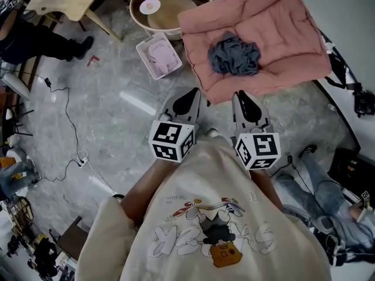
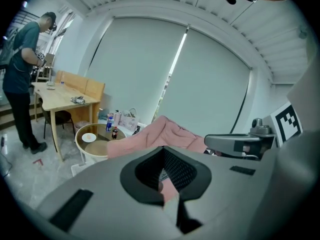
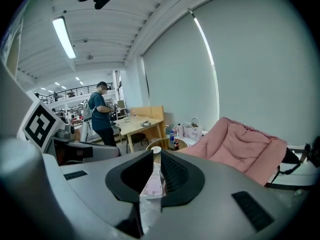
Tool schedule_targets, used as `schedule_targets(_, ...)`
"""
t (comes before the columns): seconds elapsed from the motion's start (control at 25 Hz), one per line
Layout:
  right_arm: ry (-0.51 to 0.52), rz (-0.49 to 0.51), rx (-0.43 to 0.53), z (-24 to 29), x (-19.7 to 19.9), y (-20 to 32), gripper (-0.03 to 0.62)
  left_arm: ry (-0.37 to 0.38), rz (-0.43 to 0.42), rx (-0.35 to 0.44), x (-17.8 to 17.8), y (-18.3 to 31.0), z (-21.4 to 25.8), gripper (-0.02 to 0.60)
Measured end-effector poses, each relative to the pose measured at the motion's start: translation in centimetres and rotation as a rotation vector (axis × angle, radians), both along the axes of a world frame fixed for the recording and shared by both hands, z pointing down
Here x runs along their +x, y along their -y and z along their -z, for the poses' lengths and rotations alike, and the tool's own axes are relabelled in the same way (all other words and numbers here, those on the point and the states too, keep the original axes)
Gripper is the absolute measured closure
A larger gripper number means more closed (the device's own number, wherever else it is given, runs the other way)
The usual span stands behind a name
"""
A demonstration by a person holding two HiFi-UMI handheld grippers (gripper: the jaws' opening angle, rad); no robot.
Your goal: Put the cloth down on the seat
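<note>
Closest to the camera is the person's cream printed shirt [image 1: 205, 227], and just beyond it the two marker cubes. The left gripper [image 1: 188, 98] and right gripper [image 1: 244, 103] are held side by side over the grey floor, short of the seat. Each gripper's own view shows its jaws drawn nearly together with nothing between them, only a thin slit with the room behind.

A grey-blue cloth [image 1: 235, 54] lies crumpled in a loose heap in the dished middle of the pink padded seat [image 1: 293, 34], apart from both grippers, so the putting down looks already done.

By its look the cloth is light, soft and limp, neither fragile nor slippery. It should sag and trail from any single hold. The best place to take it is a raised fold at the top of the heap, pinched from above. A low grab risks catching the seat's quilted cover too, since the padding gives under pressure
</note>
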State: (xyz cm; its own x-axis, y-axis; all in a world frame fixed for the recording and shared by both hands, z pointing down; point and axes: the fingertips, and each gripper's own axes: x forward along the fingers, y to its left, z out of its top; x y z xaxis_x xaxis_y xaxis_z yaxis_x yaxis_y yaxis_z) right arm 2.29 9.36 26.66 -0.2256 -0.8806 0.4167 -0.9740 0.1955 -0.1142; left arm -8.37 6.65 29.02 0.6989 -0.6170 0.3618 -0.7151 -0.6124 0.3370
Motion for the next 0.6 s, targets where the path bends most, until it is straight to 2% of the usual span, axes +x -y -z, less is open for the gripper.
schedule_targets(0.28,0.030,-0.029,0.055,2.0,2.6,-4.9,0.531,0.001,-0.055,0.083,3.4,-5.3,3.8,0.577)
schedule_targets(0.44,0.054,-0.017,0.080,2.9,3.1,-7.4,0.531,0.006,-0.029,0.090,4.2,-8.6,5.2,0.577)
schedule_targets(0.6,0.085,-0.010,0.106,3.9,3.5,-9.5,0.531,0.008,-0.022,0.139,5.1,-11.2,6.6,0.577)
